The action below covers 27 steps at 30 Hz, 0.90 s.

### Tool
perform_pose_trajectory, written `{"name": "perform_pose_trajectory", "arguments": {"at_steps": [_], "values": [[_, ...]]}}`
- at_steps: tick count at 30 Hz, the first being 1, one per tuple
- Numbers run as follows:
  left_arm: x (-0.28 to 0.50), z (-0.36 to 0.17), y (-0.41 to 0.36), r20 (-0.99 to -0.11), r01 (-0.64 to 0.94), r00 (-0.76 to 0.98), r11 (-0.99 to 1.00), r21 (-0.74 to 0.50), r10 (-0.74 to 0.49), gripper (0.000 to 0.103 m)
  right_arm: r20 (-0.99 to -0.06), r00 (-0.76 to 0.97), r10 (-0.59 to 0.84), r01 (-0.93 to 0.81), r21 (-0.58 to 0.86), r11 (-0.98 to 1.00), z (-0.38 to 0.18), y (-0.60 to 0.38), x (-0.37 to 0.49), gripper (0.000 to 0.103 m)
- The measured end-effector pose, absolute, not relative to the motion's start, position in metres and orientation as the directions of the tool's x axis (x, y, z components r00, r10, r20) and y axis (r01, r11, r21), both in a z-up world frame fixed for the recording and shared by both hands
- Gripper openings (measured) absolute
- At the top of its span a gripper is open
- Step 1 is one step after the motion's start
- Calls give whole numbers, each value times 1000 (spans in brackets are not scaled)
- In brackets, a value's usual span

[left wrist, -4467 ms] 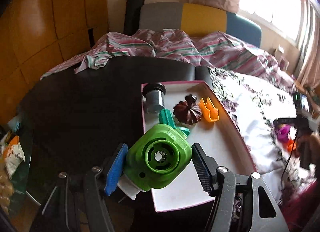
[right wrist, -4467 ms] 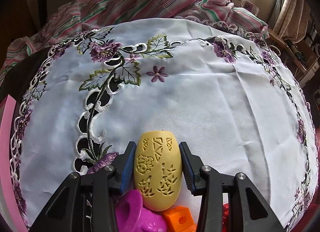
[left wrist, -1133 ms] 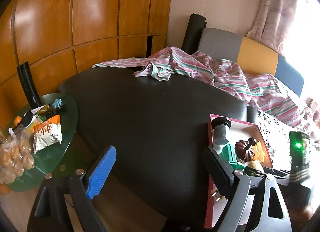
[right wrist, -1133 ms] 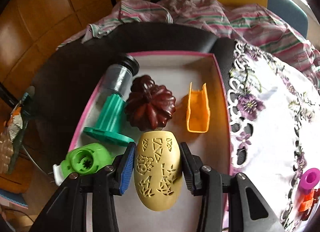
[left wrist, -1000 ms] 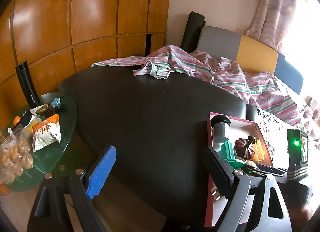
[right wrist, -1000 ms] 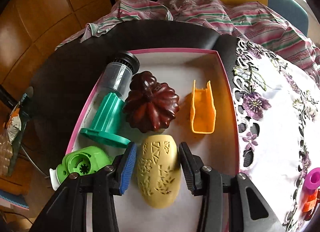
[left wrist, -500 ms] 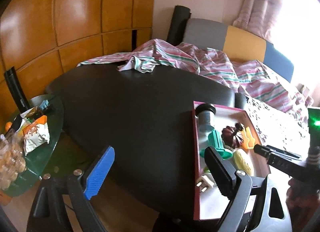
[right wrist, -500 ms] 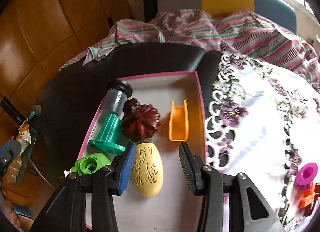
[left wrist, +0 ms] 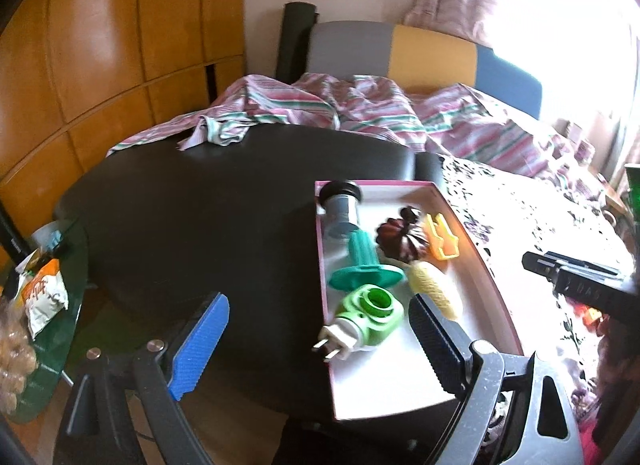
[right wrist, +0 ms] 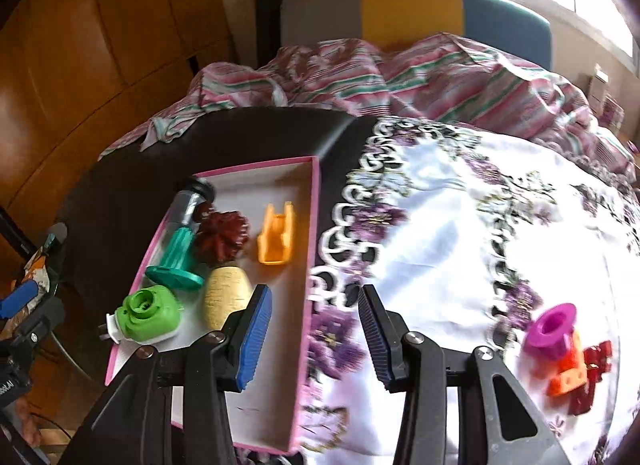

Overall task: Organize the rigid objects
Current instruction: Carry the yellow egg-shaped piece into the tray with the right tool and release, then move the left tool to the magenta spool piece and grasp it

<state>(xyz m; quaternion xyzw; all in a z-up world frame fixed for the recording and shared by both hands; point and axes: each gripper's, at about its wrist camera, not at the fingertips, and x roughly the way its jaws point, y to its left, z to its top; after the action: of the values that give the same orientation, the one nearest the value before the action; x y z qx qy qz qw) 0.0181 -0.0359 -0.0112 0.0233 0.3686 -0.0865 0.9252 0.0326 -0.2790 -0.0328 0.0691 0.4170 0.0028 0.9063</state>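
While hovering above the pink tray [right wrist: 308,265], right gripper [right wrist: 314,335] parted, clamping nothing. Yellow egg-shaped piece [right wrist: 224,295] lying inside, beside green plug [right wrist: 146,315]. Left gripper [left wrist: 316,339] spread wide, empty too.

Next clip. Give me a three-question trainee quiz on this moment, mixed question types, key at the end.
1. True or false: the right gripper holds the yellow egg-shaped piece.
2. How many items lie in the pink-rimmed tray?
3. Which still sits on the embroidered cloth? A) magenta cup B) brown pumpkin-shaped piece C) green plug-in device

Key: 1 false, both grippers are empty, left gripper too; 2 five; 3 A.
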Motion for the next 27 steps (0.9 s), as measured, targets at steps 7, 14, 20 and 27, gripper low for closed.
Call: {"name": "perform_pose_trajectory", "arguments": {"at_steps": [7,14,20,27], "values": [[13,-11,-64,-693,280,687,960,-23,-217,92,-755,655,-7,169,137,976,-26,-329,11,45],[14,-6,-97,-691,371,663,928,-31,-288,92,-762,640,-103,340,161,926,-18,-401,-24,45],[16,-8,-130,-713,476,584,875,-87,-389,92,-765,618,-181,484,189,854,-9,-463,-64,47],[14,-9,-176,-720,583,498,801,-135,-483,86,-774,588,-236,626,251,738,-15,-525,-103,47]]}}
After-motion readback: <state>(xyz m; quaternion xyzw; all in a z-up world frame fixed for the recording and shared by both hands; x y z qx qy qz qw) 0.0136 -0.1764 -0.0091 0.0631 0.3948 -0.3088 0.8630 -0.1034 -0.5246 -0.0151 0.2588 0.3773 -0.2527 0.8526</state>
